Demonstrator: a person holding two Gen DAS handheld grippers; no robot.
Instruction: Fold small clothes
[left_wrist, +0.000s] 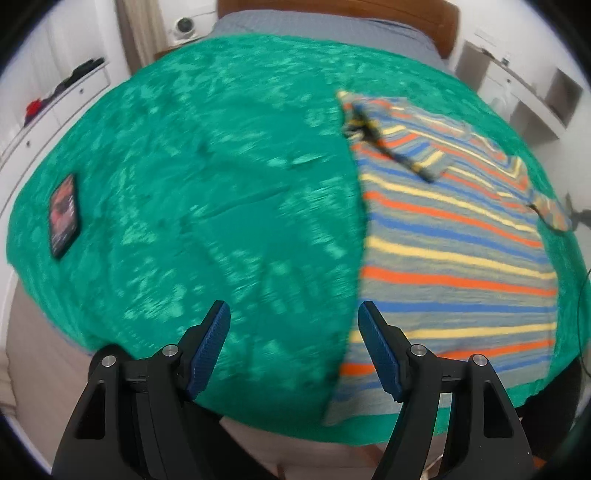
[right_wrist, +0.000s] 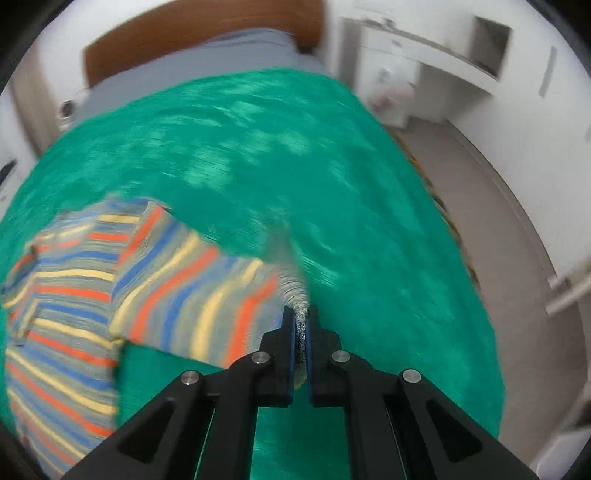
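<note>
Striped knit shirt (left_wrist: 454, 258) flat on fuzzy green blanket (left_wrist: 207, 177), right gripper (right_wrist: 301, 321) clamped on its sleeve, left gripper (left_wrist: 293, 325) spread apart, empty.

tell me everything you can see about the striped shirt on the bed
The striped shirt is a small knit-looking top in grey with orange, blue and yellow stripes. It lies mostly flat on the green bedspread, one sleeve folded in over the chest. The other sleeve is lifted and stretched sideways, its cuff pinched in the shut right gripper. The left gripper hangs open above the bedspread by the shirt's edge, not touching it. Both views are motion-blurred, so finer detail is unclear.
</note>
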